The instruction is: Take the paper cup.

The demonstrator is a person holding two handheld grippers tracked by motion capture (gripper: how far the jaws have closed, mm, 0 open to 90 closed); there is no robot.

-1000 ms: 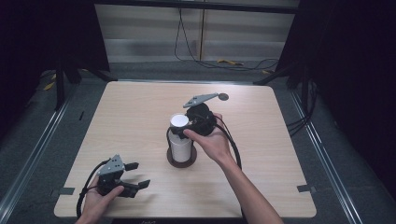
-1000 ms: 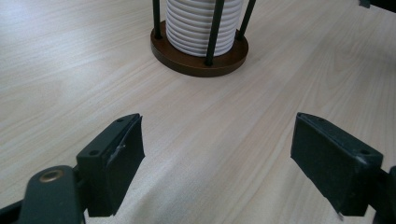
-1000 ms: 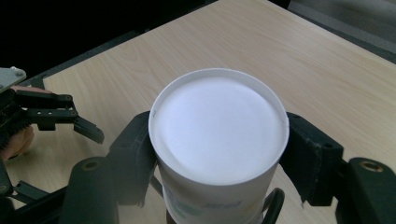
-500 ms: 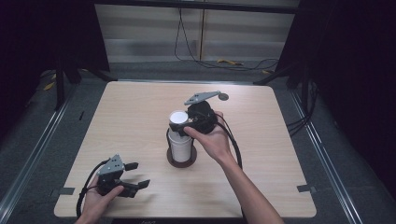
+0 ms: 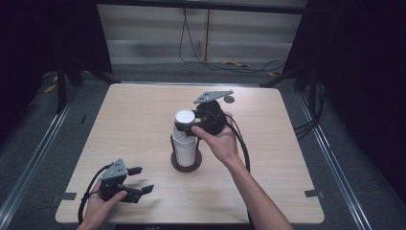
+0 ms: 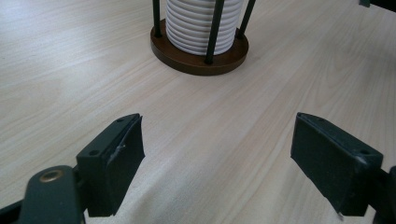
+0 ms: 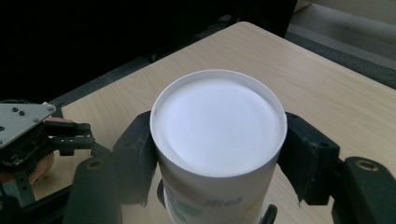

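We work on a pale wooden table [image 5: 139,115] in a dark room. Our right gripper [image 5: 191,125] is clamped on the top white paper cup [image 7: 218,135], upside down on the stack in the dark round holder [image 5: 186,163] mid-table. We should probably lift it straight up, gently, clear of the rods. Our left gripper [image 5: 136,181], wide open and empty, rests near the front left corner.

The cup stack [image 6: 201,25] is cut off at the top edge. Print on the cup [image 7: 219,154] is blurred and unreadable.
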